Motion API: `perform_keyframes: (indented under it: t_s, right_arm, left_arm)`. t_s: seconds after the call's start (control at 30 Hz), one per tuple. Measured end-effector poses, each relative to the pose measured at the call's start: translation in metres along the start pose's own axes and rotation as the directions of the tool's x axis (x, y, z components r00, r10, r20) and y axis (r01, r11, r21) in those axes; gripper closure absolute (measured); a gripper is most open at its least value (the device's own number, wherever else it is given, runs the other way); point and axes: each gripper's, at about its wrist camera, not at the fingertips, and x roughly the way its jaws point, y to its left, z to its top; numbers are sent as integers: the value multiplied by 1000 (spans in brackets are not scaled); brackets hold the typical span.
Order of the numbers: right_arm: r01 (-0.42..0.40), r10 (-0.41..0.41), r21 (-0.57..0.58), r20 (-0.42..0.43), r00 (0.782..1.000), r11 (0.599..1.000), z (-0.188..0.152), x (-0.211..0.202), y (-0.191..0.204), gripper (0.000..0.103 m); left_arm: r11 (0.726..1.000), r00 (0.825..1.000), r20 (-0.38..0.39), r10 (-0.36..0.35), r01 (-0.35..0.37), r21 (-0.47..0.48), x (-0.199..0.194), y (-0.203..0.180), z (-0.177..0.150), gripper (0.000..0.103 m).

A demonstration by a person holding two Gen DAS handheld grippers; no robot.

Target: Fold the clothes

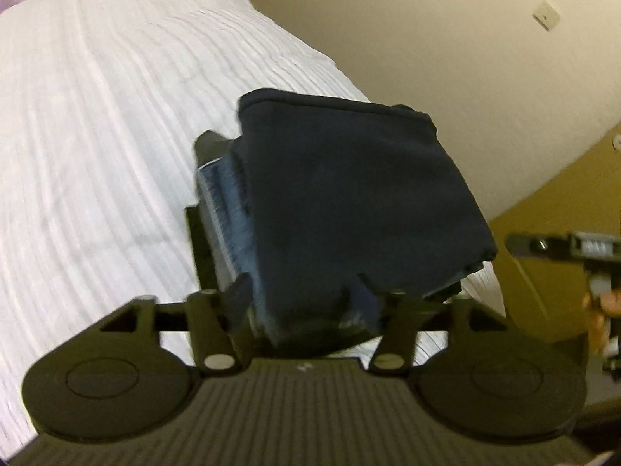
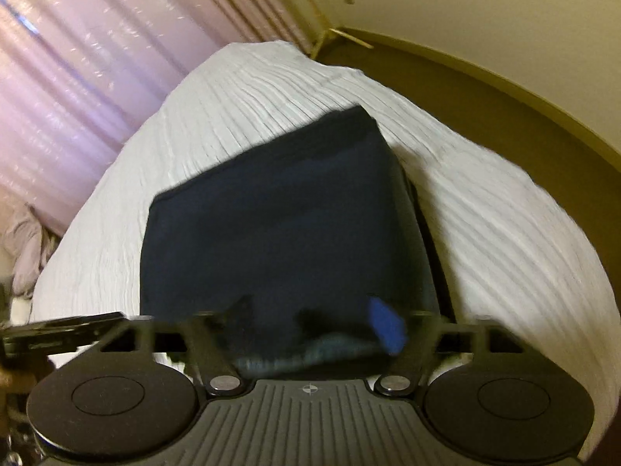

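The left gripper (image 1: 302, 295) is clamping a folded dark navy garment (image 1: 349, 194) between its fingers, the cloth draping forward over the left finger toward twelve o'clock. The right gripper (image 2: 310, 318) is gripping the same folded garment (image 2: 279, 225), its blue fingertip pad (image 2: 386, 324) showing at the fabric's near edge. The bundle is hanging over a white ribbed bedspread (image 1: 97, 136). At ten o'clock of the right view, pink curtains (image 2: 77, 97) are hanging. Both views are blurring.

A bedroom: white ribbed bedspread (image 1: 116, 116), pink curtains (image 2: 77, 77), cream walls (image 1: 427, 39).
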Motion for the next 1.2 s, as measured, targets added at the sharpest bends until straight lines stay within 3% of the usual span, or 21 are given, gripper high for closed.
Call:
perform_keyframes:
  t_s: [0.13,0.27,0.37,0.57,0.73,0.97,1.2]
  right_arm:
    - [35,-34,51,-25,999,998,-41,-16,10,16]
    - [92,-91,61,-26,996,994,-79,-35,29,16]
    - [97,-97,63,-5,995,993,-106,-55,45,16]
    - [149,-152,51,75,985,988,-149,-90,81,16]
    - [184,-191,73,113,975,980,-183,-114,107,16]
    - [204,-202,-13,120,972,979,-182,-126,119,16]
    - [222,-205,-131,133,970,966,-173,-136,126,16]
  left_arm:
    - [999,999,42,27,-25,-43,-24,-7,-40,16]
    - [997,993,113,33,-25,-66,-52,-16,-81,6]
    - [999,991,134,18,-12,-45,-72,-23,-105,5]
    - [994,991,129,-35,22,106,-114,-33,-144,5]
    - [986,986,169,17,-45,160,-141,-42,-171,5]
    - [987,985,159,74,-95,128,-160,-65,-185,5]
    - [966,961,195,195,-223,132,-156,-95,-183,7]
